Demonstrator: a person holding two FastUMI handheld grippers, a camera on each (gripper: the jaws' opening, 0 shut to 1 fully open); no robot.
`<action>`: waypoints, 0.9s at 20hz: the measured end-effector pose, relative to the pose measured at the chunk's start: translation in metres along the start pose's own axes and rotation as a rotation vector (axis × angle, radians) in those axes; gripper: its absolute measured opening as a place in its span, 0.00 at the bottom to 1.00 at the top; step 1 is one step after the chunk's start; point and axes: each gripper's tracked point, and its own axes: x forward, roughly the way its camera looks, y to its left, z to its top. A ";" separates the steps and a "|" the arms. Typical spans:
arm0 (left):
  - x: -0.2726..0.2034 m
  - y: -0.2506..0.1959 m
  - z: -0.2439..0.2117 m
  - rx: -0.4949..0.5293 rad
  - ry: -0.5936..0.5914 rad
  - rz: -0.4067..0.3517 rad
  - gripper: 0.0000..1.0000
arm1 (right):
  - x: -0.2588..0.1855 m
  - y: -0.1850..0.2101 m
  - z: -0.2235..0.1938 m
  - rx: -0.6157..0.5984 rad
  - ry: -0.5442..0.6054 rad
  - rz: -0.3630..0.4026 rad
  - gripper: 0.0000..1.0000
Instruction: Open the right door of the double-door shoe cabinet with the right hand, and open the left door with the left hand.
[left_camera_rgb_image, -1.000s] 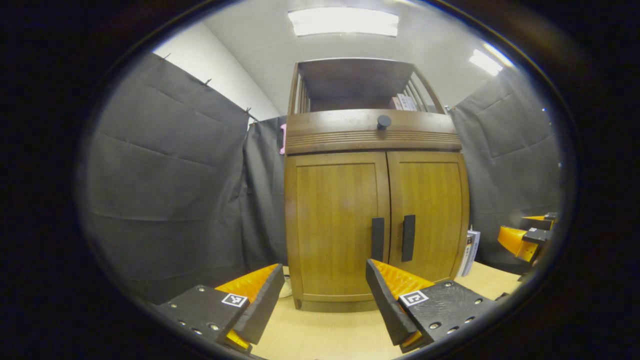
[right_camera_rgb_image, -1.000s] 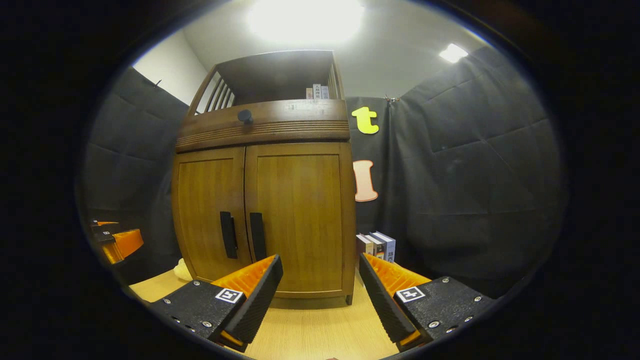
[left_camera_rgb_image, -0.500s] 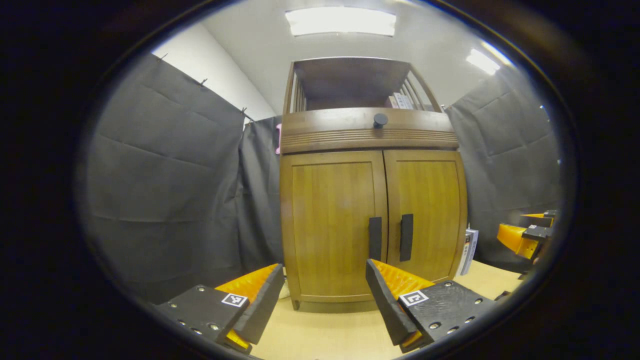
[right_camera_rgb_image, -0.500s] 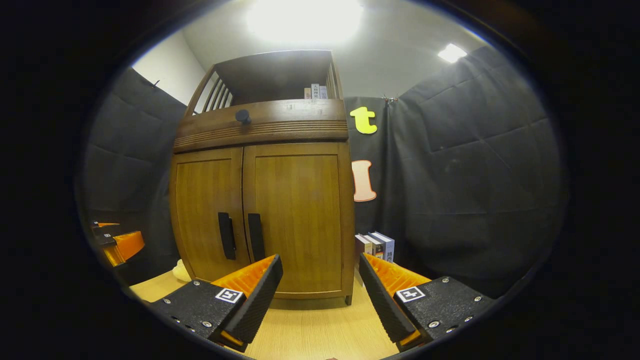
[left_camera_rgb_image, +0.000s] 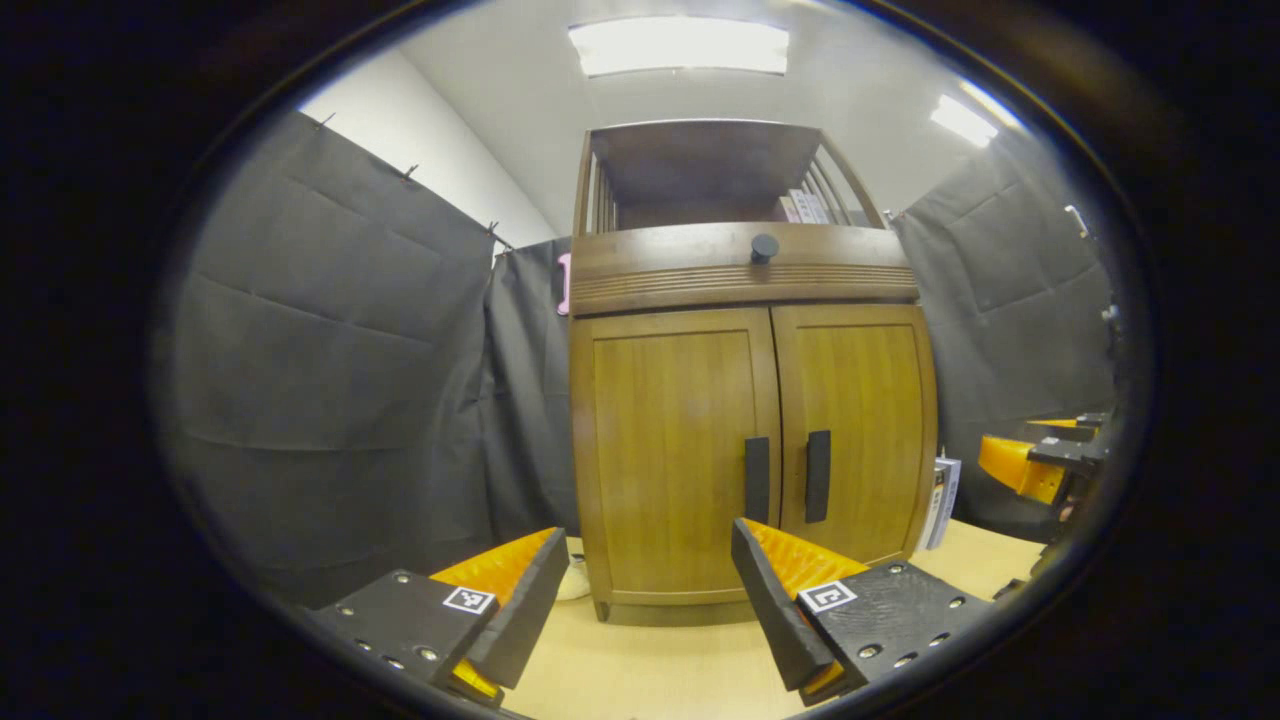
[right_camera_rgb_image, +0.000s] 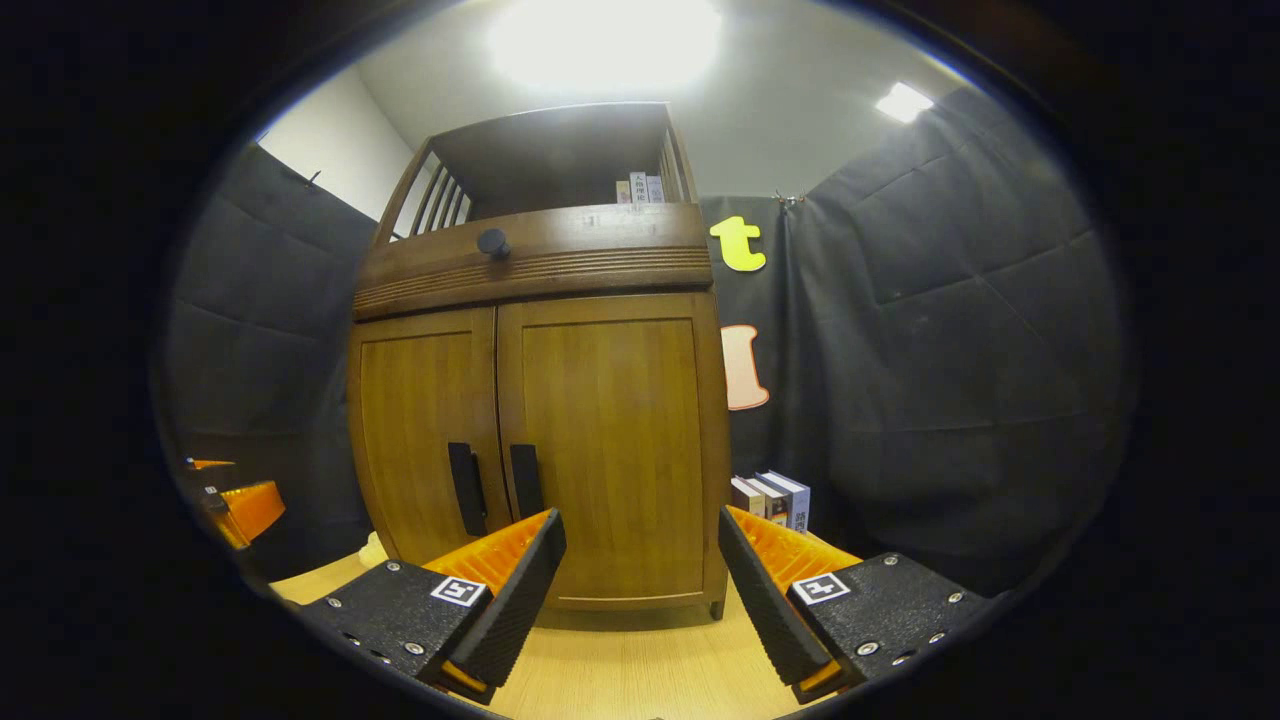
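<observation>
A wooden shoe cabinet (left_camera_rgb_image: 750, 400) (right_camera_rgb_image: 540, 400) stands on a light tabletop, both doors closed. In the left gripper view its left door (left_camera_rgb_image: 670, 450) carries a dark vertical handle (left_camera_rgb_image: 756, 480), and the right door (left_camera_rgb_image: 855, 430) has its own handle (left_camera_rgb_image: 818, 476). In the right gripper view the right door (right_camera_rgb_image: 610, 440) and its handle (right_camera_rgb_image: 526, 482) sit just above the left finger. My left gripper (left_camera_rgb_image: 645, 600) is open, short of the cabinet front. My right gripper (right_camera_rgb_image: 640, 590) is open too, apart from the doors; it also appears at the right edge of the left gripper view (left_camera_rgb_image: 1030, 460).
A drawer with a round dark knob (left_camera_rgb_image: 764, 247) tops the doors, with an open shelf holding books (right_camera_rgb_image: 640, 188) above. More books (right_camera_rgb_image: 775, 497) stand right of the cabinet. A small pale object (left_camera_rgb_image: 573, 580) lies at its left foot. Black cloth walls surround the table.
The right gripper view has shifted so the cabinet sits slightly lower and farther right. In the left gripper view the cabinet moved a little right and down, and the other gripper sits lower.
</observation>
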 end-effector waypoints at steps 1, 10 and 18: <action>-0.003 0.002 0.003 0.000 0.001 0.006 0.94 | 0.005 0.003 0.001 0.005 -0.007 0.007 0.95; -0.021 0.035 -0.006 0.008 0.016 0.086 0.94 | 0.079 0.046 0.018 0.038 -0.030 0.069 0.94; -0.045 0.075 -0.009 0.022 0.035 0.180 0.99 | 0.126 0.080 0.003 0.047 0.012 0.115 0.94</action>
